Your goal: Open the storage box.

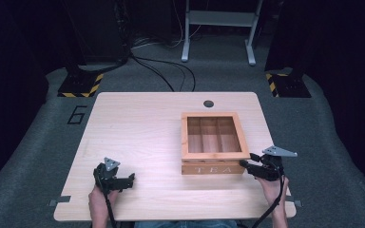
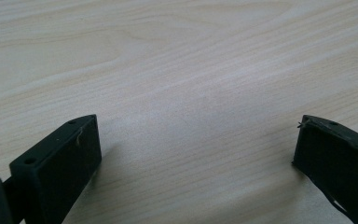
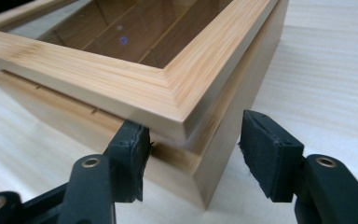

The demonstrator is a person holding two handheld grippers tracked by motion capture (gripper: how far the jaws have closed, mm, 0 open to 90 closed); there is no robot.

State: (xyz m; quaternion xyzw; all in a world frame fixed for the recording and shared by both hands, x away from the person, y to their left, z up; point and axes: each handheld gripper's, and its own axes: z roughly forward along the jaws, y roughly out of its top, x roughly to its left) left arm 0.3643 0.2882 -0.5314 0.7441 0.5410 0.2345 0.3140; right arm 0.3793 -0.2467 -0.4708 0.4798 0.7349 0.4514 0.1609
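Sitting right of centre on the light wooden table (image 1: 138,133), the wooden tea box (image 1: 213,142) is the landmark for all positions below. Box front face reads "TEA" and faces the person's edge of the table. Lid is a wooden frame around a glass pane; three dividers' worth of compartments show through it, running front to back. Footprint is close to square, so I cannot tell a long axis with certainty.

Open room: broad bare tabletop left of the box, a narrower strip behind it up to a dark round hole (image 1: 208,103) near the far table edge, and a strip in front of it. Right of the box, bare table is slim before the table's right edge.

Right gripper (image 1: 247,160) is at the box's front right corner. In the right gripper view the gripper (image 3: 191,158) has its jaws parted, straddling that corner: one pad (image 3: 133,156) sits against the front face just under the lid's overhang, the other pad (image 3: 265,154) stands clear of the side face. Not clamped.

Left gripper (image 1: 130,179) is well left of the box, near the front table edge, low over bare wood. Its own view shows the gripper (image 2: 196,149) spread wide with nothing between the jaws.

Hidden: box interior below the glass is dim; glass carries reflections.
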